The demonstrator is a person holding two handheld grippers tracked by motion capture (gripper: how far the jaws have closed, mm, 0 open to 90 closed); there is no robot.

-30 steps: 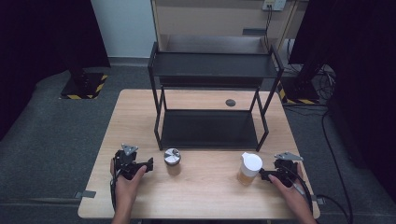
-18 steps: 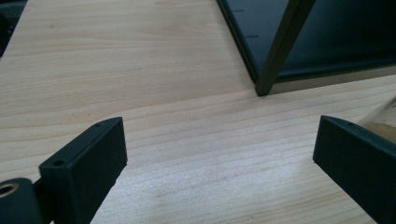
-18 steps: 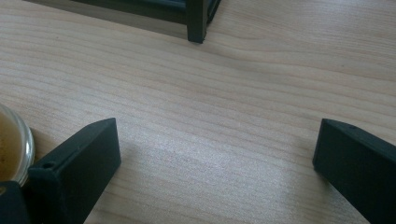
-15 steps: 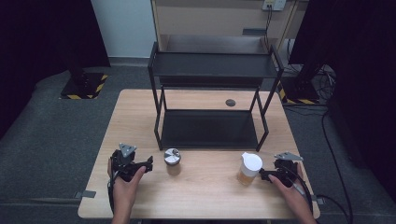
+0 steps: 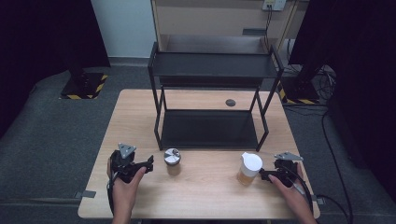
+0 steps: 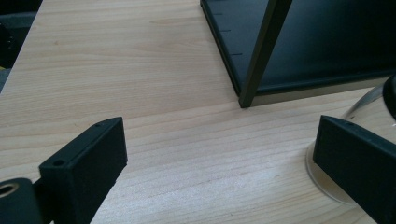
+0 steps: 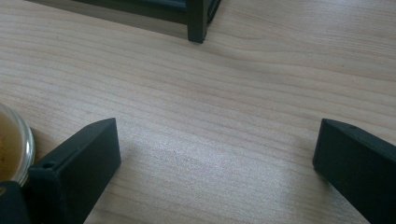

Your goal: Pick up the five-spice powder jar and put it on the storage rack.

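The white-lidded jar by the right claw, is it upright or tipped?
Upright: the white-lidded jar stands on its base, lid on top, on the table.

A black two-tier shelf rack stands on the wooden table. A small dark disc lies behind its lower shelf.

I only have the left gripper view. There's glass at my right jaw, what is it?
Observer: A small glass jar with a silver lid, standing upright just right of the left gripper, as the high view shows.
Operator: Where is the other gripper?
Observer: The right gripper sits by the table's right front, jaws wide open, beside a white-lidded jar of amber contents.
Operator: Anything on the rack?
Observer: Both shelves of the black rack look bare from above.
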